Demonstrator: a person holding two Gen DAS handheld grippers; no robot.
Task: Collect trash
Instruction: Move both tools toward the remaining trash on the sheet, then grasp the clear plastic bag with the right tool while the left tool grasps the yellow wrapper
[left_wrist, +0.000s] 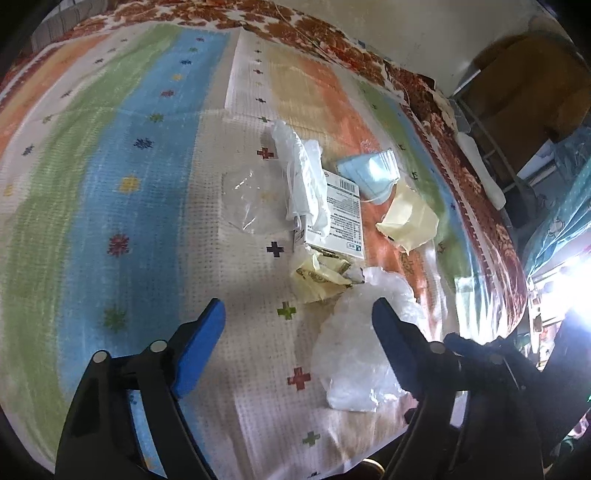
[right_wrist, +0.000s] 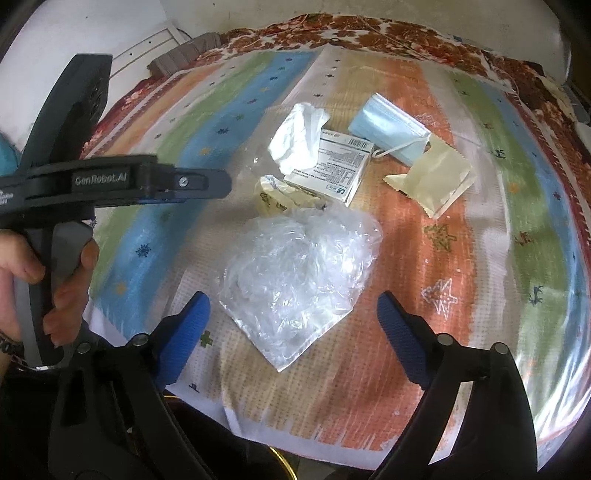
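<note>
Trash lies in a cluster on a striped tablecloth (left_wrist: 110, 184) (right_wrist: 461, 258). Nearest is a crumpled clear plastic bag (left_wrist: 354, 350) (right_wrist: 299, 273). Behind it are a crumpled yellow wrapper (left_wrist: 317, 277) (right_wrist: 277, 195), a white printed box (left_wrist: 340, 218) (right_wrist: 332, 166), a white tissue (left_wrist: 303, 173) (right_wrist: 295, 136), a blue face mask (left_wrist: 373, 173) (right_wrist: 388, 129), a cream packet (left_wrist: 410, 218) (right_wrist: 436, 181) and a flat clear film (left_wrist: 247, 199). My left gripper (left_wrist: 299, 317) is open and empty above the bag's left edge. My right gripper (right_wrist: 291, 310) is open and empty over the bag.
The left gripper's black body (right_wrist: 110, 181) and the hand holding it (right_wrist: 70, 280) fill the left of the right wrist view. A floral cloth edge (left_wrist: 491, 221) borders the table. Metal shelving (left_wrist: 491, 147) and a bright light stand to the right.
</note>
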